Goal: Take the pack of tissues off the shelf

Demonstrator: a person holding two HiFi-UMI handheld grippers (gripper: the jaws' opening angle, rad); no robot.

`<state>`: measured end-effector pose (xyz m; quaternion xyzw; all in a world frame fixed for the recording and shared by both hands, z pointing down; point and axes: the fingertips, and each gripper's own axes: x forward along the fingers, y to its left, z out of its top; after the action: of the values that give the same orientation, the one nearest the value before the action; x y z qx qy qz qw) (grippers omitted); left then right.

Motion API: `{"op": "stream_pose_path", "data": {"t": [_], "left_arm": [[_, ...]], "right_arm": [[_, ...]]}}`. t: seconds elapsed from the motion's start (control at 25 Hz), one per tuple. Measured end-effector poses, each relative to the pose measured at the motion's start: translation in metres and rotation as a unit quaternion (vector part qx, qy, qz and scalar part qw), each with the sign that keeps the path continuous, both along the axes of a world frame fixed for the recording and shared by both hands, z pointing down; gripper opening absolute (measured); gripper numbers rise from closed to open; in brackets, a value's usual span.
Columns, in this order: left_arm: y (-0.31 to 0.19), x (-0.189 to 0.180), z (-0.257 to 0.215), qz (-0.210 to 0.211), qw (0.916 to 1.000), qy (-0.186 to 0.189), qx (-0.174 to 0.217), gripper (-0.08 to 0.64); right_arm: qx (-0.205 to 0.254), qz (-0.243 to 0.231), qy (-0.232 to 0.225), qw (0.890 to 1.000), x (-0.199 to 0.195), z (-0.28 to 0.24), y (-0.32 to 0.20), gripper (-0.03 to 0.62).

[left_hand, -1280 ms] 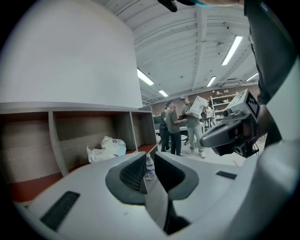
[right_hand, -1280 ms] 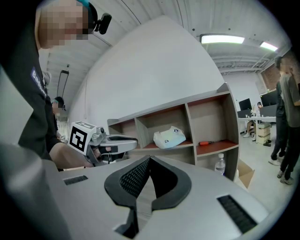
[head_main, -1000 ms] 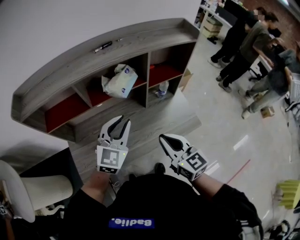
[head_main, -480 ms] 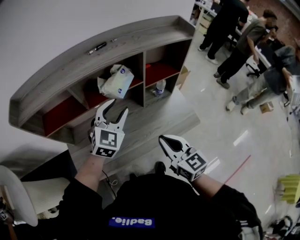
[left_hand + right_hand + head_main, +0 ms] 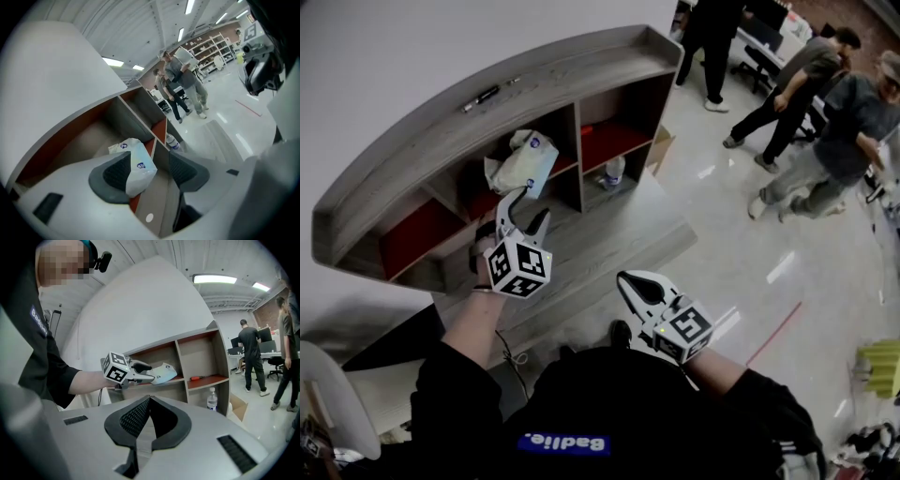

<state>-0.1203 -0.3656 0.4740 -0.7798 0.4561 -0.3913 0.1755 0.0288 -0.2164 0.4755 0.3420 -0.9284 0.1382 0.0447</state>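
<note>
The pack of tissues (image 5: 525,161), white with blue marks, lies tilted in the middle upper compartment of the grey wooden shelf (image 5: 412,141). My left gripper (image 5: 528,206) reaches up to it. Its jaws have just been opening and stand wide. In the left gripper view the pack's (image 5: 137,164) near end sits between the jaws of the left gripper (image 5: 150,171), close to the left pad (image 5: 115,173); contact cannot be told. The right gripper view shows that left gripper (image 5: 149,372) at the pack (image 5: 166,372). My right gripper (image 5: 630,281) (image 5: 149,401) hangs low, shut and empty.
A water bottle (image 5: 615,172) (image 5: 212,399) stands on the lower right ledge. A red-handled tool (image 5: 199,378) lies in the right compartment, a pen (image 5: 480,96) on the shelf top. Several people (image 5: 825,122) stand at the right. A pale chair (image 5: 328,394) is at the lower left.
My left gripper has moved up and toward the shelf, rolled, and opened its jaws wider, so its tips now reach the pack. The right gripper has stayed put.
</note>
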Motion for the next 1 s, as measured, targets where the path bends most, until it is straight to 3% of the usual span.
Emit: {"op": "stream_pose_path", "data": {"t": [0.4,0.68,0.84,1.0], "left_arm": [[-0.031,-0.002,0.027,0.007,0.9928,-0.120,-0.007,0.270],[-0.041,-0.006,0.046,0.019,0.9773,-0.211,-0.007,0.279],[-0.047,-0.010,0.050,0.016,0.9706,-0.240,0.001,0.279],[-0.053,-0.015,0.056,0.004,0.9702,-0.242,-0.007,0.268]], "right_arm": [[-0.008,0.015,0.000,1.000,0.014,0.009,-0.001,0.029],[-0.015,0.021,0.004,1.000,0.020,0.012,-0.001,0.029],[-0.016,0.023,0.004,1.000,0.024,0.013,-0.002,0.029],[-0.017,0.024,0.006,1.000,0.027,0.015,-0.003,0.029]]}}
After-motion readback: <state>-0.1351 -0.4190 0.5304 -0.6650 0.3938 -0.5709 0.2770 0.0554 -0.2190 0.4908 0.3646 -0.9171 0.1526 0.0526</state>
